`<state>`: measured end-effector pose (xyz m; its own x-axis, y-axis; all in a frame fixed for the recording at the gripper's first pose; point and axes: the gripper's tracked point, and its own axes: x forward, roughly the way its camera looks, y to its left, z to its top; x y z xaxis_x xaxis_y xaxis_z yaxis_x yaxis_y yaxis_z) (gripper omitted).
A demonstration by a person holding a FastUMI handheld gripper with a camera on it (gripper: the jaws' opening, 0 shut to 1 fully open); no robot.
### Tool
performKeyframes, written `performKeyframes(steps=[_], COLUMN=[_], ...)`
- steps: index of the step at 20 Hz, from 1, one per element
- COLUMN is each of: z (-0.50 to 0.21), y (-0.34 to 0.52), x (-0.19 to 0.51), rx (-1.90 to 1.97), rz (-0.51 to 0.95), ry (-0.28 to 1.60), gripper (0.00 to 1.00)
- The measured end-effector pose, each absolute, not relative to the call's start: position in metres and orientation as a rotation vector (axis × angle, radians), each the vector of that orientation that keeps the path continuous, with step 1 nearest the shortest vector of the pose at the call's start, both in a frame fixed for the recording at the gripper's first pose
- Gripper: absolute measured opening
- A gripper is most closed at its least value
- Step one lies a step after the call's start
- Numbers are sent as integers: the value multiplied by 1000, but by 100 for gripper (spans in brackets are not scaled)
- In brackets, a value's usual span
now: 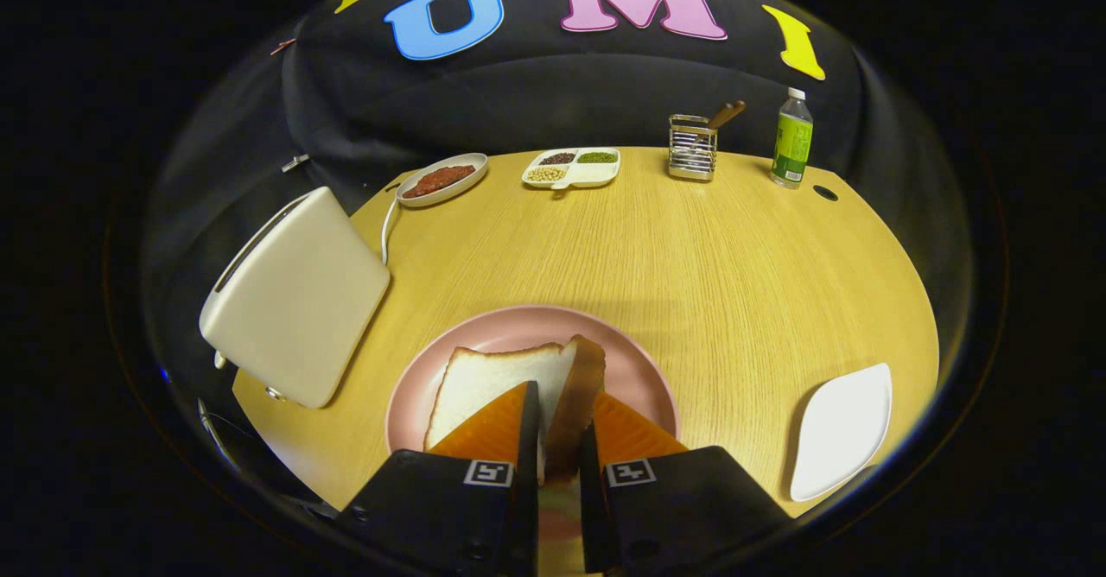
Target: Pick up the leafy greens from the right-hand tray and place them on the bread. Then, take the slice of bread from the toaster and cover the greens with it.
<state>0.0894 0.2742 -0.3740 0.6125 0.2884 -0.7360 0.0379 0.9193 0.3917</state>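
two fingers of the gripper (pixel 559 439) pinch a bread slice (pixel 577 404) edge-on above the pink plate (pixel 484 335), where another slice (pixel 484 383) lies. toaster (pixel 294 296) stands left; white tray (pixel 842 430) right.

Single fisheye cam riding on the gripper (pixel 559 439), facing forward along the two fingers and tilted down over the round wooden table (pixel 734 266). Close range: pink plate (pixel 518 326) sits right at the fingertips. Toaster (pixel 294 296) off to the left, white tray (pixel 842 430) right; far table edge and booth wall lie beyond, well apart.
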Motion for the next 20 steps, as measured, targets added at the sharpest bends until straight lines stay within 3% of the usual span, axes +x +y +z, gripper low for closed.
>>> performKeyframes(steps=[2,7,10,20], z=[-376,-380,-368,-228], y=[267,250,241,169], x=[89,89,90,90], rx=[369,328,323,220], rz=[128,81,82,92], ry=[906,914,873,526], gripper=[34,84,97,100])
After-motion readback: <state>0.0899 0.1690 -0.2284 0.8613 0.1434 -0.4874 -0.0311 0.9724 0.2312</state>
